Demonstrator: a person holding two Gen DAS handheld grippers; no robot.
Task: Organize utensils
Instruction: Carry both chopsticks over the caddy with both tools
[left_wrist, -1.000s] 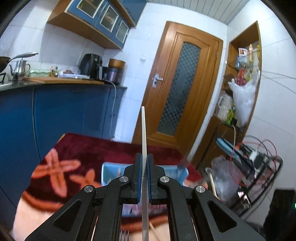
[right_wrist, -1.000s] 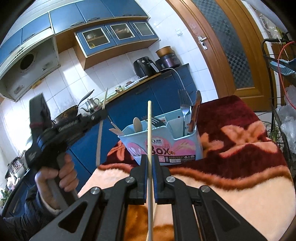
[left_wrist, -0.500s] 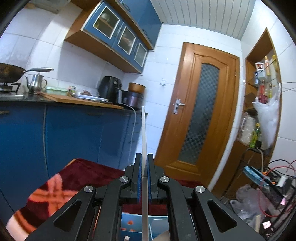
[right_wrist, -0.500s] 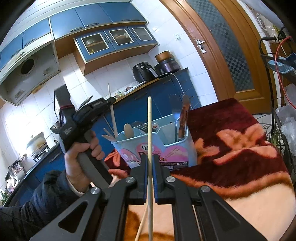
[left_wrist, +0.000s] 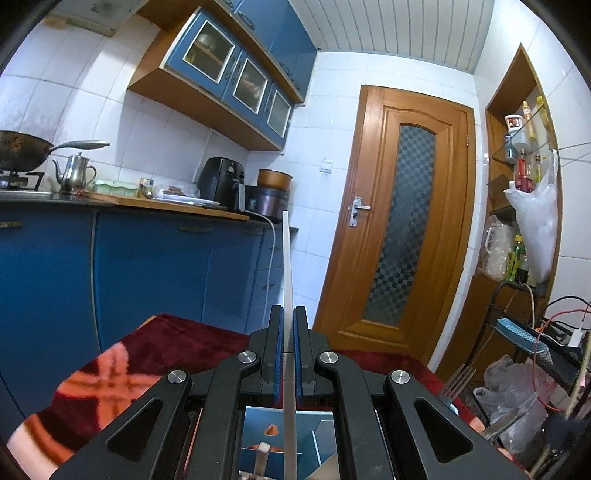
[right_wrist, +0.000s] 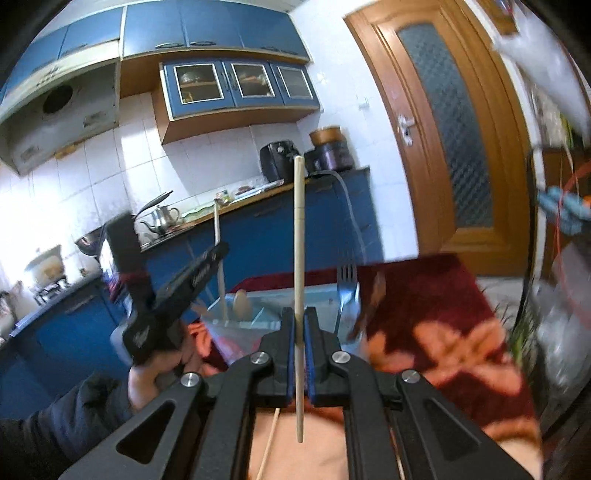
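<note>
My left gripper is shut on a pale chopstick that stands upright. Its lower end reaches down into the light blue utensil box right beneath the jaws. In the right wrist view the same left gripper holds that pale chopstick over the box, beside a wooden spoon and a fork standing in it. My right gripper is shut on a wooden chopstick, held upright in front of the box.
The box stands on a red and peach flowered blanket. Another loose chopstick lies on the blanket under my right gripper. Blue cabinets and a counter run behind, a wooden door to the right, and a cluttered rack beside the table.
My left gripper has come over the box and lowered its chopstick's end inside. My right gripper has risen and turned with its chopstick, nearer the box.
</note>
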